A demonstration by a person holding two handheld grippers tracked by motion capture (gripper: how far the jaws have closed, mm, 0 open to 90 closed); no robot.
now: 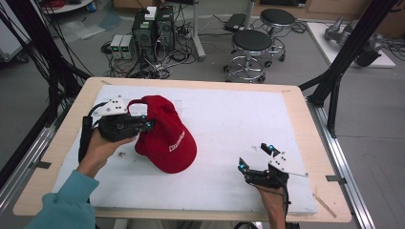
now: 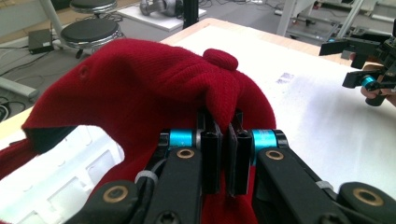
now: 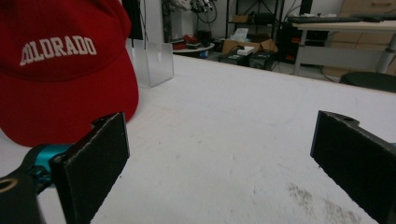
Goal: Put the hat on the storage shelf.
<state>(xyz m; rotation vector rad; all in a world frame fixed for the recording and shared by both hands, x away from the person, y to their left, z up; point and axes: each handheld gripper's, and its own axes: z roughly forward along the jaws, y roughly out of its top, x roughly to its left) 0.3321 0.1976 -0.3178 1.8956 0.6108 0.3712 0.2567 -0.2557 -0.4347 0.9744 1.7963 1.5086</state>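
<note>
We see the left gripper [image 1: 143,125] pinched on a fold of the red cap [image 1: 167,138], its jaws nearly together with the knit fabric caught between them; the left gripper view shows the fold [image 2: 223,100] rising out of the black pads and the cap's top button just above it. The cap sits on the left half of the white mat [image 1: 229,124], its crown lifted toward the left gripper and its brim pointing toward the person. The right gripper [image 1: 258,160] rests near the front right corner of the mat, well apart from the cap, its jaws spread wide with nothing between them.

We read white block letters "COLORADO" [image 3: 58,49] on the cap's front in the right gripper view; in the high view the same writing is too small to read. The right gripper view also shows a clear plastic stand [image 3: 156,63] behind the cap. The left gripper view shows the right gripper [image 2: 369,60] at the far right.

The mat covers a light wooden table [image 1: 71,124]. Beyond it we see two black stools [image 1: 250,45], computer boxes [image 1: 153,28] and tangled cables on a grey floor.
</note>
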